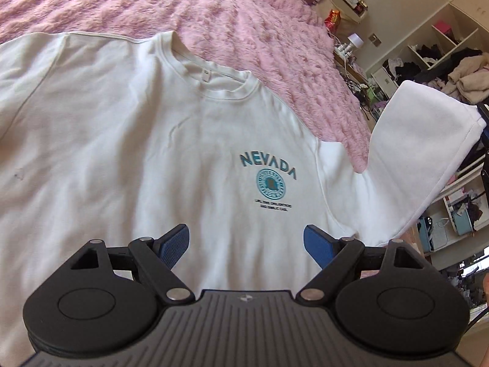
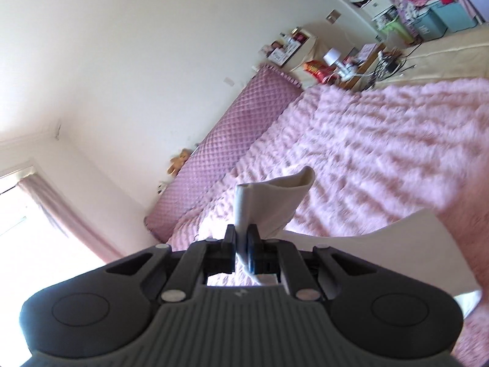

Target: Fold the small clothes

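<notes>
Right gripper (image 2: 241, 238) is pinching the white sweatshirt's sleeve cuff (image 2: 275, 195), lifted; left gripper (image 1: 244, 241) is hovering open. Advice: lay sleeve flat across chest print (image 1: 269, 180).

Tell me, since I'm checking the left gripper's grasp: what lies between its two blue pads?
Only the white shirt lying flat below; the left gripper stands open, pads clear of it, as the left wrist view shows.

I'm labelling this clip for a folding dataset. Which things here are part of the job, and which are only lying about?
Part of the job:
- white Nevada sweatshirt, spread on the pink blanket
- its sleeve, pinched in the right tool
- left tool, open, holding nothing

Lying about:
- quilted pink bolster
- teddy bear
- red snack bag
- clothes piled on the shelves
</notes>
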Tool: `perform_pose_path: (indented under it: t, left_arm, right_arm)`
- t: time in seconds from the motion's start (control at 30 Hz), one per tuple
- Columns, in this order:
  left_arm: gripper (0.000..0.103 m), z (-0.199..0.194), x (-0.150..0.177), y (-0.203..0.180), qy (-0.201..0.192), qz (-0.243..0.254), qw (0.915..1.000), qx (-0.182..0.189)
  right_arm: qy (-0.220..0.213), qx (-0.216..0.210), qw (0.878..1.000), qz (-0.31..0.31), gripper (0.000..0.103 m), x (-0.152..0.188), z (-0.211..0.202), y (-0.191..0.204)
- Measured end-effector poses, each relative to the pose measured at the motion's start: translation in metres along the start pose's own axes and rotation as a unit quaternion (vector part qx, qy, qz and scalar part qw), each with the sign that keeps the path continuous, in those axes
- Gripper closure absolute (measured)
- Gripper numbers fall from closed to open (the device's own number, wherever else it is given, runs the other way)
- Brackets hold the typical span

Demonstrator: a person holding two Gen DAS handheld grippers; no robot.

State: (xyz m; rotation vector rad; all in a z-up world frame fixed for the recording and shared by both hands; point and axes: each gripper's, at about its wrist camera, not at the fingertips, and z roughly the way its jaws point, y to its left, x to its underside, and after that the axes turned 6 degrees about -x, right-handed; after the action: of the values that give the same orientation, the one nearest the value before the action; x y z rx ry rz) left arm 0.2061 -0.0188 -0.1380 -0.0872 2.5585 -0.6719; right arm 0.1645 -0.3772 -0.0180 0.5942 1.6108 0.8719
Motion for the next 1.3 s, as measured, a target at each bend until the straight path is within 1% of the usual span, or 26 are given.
perform_pose_path:
  t: [0.03, 0.07, 0.23, 0.3, 0.37, 0.4, 0.5, 0.6, 0.63, 0.67, 0.7, 0.77, 0.83, 0.87, 0.93, 0.97, 1.0, 1.07, 1.13, 1.17, 1.3]
  left_arm:
    - [0.004, -0.008, -0.001, 0.014, -0.004, -0.013, 0.9999, -0.003]
    - [0.004, -0.015, -0.002, 0.029, -0.009, -0.025, 0.9996, -0.006]
    - [0.004, -0.051, 0.0, 0.086, -0.037, -0.053, 0.9976, -0.026]
    - [0.004, -0.063, 0.003, 0.107, -0.047, -0.068, 0.996, -0.033]
    - [0.004, -0.074, 0.004, 0.125, -0.053, -0.083, 0.9945, -0.036]
    - [0.004, -0.077, 0.005, 0.132, -0.055, -0.088, 0.9938, -0.039]
    - [0.004, -0.083, 0.006, 0.145, -0.057, -0.093, 0.9929, -0.046]
    - [0.004, -0.083, 0.006, 0.153, -0.062, -0.095, 0.9924, -0.047]
    - [0.004, -0.081, 0.005, 0.154, -0.062, -0.097, 0.9922, -0.047]
    - [0.004, -0.079, 0.003, 0.155, -0.063, -0.099, 0.9921, -0.046]
    - [0.004, -0.077, 0.002, 0.156, -0.066, -0.1, 0.9919, -0.043]
    - [0.004, -0.069, -0.002, 0.156, -0.073, -0.1, 0.9916, -0.039]
    - [0.004, -0.058, -0.007, 0.155, -0.079, -0.103, 0.9908, -0.037]
    - [0.004, -0.051, -0.01, 0.156, -0.079, -0.108, 0.9903, -0.037]
    - [0.004, -0.036, -0.014, 0.158, -0.075, -0.12, 0.9886, -0.05]
    - [0.004, -0.03, -0.015, 0.159, -0.074, -0.126, 0.9878, -0.055]
    - [0.004, -0.025, -0.016, 0.161, -0.075, -0.13, 0.9872, -0.055]
    - [0.004, -0.017, -0.017, 0.164, -0.077, -0.136, 0.9868, -0.042]
    - [0.004, -0.012, -0.02, 0.167, -0.076, -0.142, 0.9867, -0.023]
    - [0.004, -0.01, -0.023, 0.169, -0.073, -0.151, 0.9858, -0.005]
    - [0.004, 0.001, -0.035, 0.172, -0.055, -0.166, 0.9843, 0.026]
  right_arm:
    - [0.011, -0.007, 1.0, 0.001, 0.101, 0.013, 0.008, 0.008]
    - [0.03, -0.017, 0.999, 0.002, 0.101, 0.033, 0.023, 0.02]
    - [0.102, -0.04, 0.994, -0.006, 0.101, 0.124, 0.073, 0.054]
    - [0.125, -0.035, 0.991, -0.022, 0.101, 0.161, 0.089, 0.061]
    - [0.142, -0.029, 0.989, -0.035, 0.101, 0.19, 0.1, 0.062]
    - [0.154, -0.025, 0.987, -0.043, 0.101, 0.211, 0.107, 0.062]
    - [0.183, -0.009, 0.981, -0.066, 0.1, 0.252, 0.12, 0.052]
    - [0.218, 0.002, 0.973, -0.078, 0.092, 0.283, 0.131, 0.038]
    - [0.229, 0.0, 0.97, -0.084, 0.079, 0.29, 0.133, 0.034]
    - [0.244, 0.002, 0.966, -0.087, 0.061, 0.296, 0.136, 0.03]
    - [0.263, 0.002, 0.961, -0.086, 0.057, 0.302, 0.139, 0.025]
    - [0.288, 0.009, 0.954, -0.081, 0.06, 0.302, 0.14, 0.021]
    - [0.277, -0.01, 0.958, -0.066, 0.059, 0.289, 0.125, 0.019]
    - [0.272, -0.021, 0.96, -0.058, 0.056, 0.278, 0.117, 0.018]
    - [0.256, -0.03, 0.965, -0.054, 0.054, 0.25, 0.096, 0.017]
    - [0.243, -0.02, 0.968, -0.061, 0.051, 0.236, 0.085, 0.016]
    - [0.232, -0.003, 0.97, -0.068, 0.05, 0.222, 0.072, 0.012]
    - [0.219, 0.023, 0.973, -0.068, 0.049, 0.202, 0.052, 0.0]
    - [0.207, 0.05, 0.976, -0.05, 0.049, 0.182, 0.031, -0.016]
    - [0.201, 0.065, 0.976, -0.043, 0.049, 0.171, 0.021, -0.024]
    - [0.188, 0.094, 0.976, -0.052, 0.049, 0.155, -0.004, -0.037]
